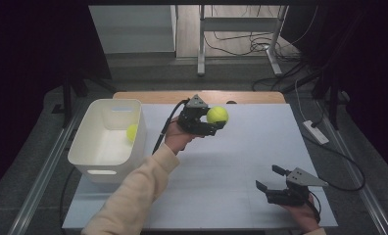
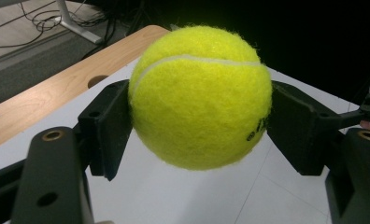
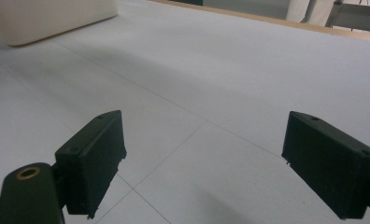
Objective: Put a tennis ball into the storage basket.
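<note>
Ball (image 2: 199, 95) clamped between left gripper (image 1: 207, 121) jaws, lifted above white table (image 1: 241, 161), right of bin (image 1: 95, 147). Black print on ball partly hidden, not readable. Left forearm in cream sleeve (image 1: 133, 196) stretched forward, wrist bent. Second ball (image 1: 132, 132) lies inside bin. Right gripper (image 1: 269, 178) low near front edge, jaws wide apart, nothing between.
</note>
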`<move>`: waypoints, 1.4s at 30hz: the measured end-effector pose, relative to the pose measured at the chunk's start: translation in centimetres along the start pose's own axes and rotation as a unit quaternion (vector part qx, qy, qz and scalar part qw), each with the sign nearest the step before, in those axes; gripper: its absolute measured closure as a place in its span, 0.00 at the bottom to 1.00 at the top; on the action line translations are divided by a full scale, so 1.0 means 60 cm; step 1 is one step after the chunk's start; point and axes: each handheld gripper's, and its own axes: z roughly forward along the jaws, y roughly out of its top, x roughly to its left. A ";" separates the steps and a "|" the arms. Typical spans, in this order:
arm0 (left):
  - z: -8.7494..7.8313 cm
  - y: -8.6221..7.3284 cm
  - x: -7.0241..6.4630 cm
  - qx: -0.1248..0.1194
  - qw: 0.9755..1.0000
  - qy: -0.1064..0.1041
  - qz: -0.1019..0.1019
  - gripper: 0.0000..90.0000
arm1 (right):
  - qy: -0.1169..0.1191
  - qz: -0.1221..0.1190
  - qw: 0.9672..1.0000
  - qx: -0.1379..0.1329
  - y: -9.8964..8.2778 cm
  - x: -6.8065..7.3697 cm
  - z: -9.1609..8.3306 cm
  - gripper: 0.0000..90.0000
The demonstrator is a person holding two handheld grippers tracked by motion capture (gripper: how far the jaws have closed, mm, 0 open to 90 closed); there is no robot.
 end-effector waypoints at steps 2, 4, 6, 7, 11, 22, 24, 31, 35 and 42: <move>-0.003 0.000 0.001 -0.002 1.000 0.001 0.000 0.30 | 0.000 0.000 1.000 0.000 0.000 0.000 0.000 0.14; -0.008 -0.001 0.002 -0.004 1.000 -0.002 -0.005 0.30 | -0.001 0.000 1.000 0.000 0.000 0.000 0.000 0.14; -0.012 -0.001 0.003 -0.005 1.000 -0.001 -0.005 0.30 | -0.002 -0.001 1.000 0.000 0.000 0.000 0.000 0.14; -0.014 0.000 0.003 -0.006 1.000 -0.001 -0.005 0.30 | -0.002 -0.001 1.000 0.000 0.000 0.000 0.000 0.14; -0.025 0.000 0.006 -0.010 1.000 0.003 -0.007 0.30 | -0.001 0.000 1.000 0.000 0.000 0.001 0.000 0.14; -0.053 -0.003 0.012 -0.022 1.000 0.015 -0.009 0.30 | -0.002 -0.001 1.000 -0.002 0.001 0.002 -0.001 0.14; -0.059 -0.004 0.012 -0.027 0.999 0.016 -0.011 0.30 | -0.001 -0.001 1.000 -0.003 0.001 0.001 -0.001 0.14; -0.077 -0.007 0.015 -0.033 0.999 0.022 -0.012 0.30 | -0.002 0.000 1.000 -0.002 0.001 0.001 -0.001 0.14; -0.086 -0.010 0.018 -0.036 0.999 0.026 -0.014 0.30 | -0.003 0.001 1.000 -0.002 0.001 0.002 -0.001 0.14; -0.098 -0.012 0.021 -0.039 0.999 0.032 -0.013 0.30 | -0.001 0.001 1.000 -0.002 0.001 0.001 0.000 0.14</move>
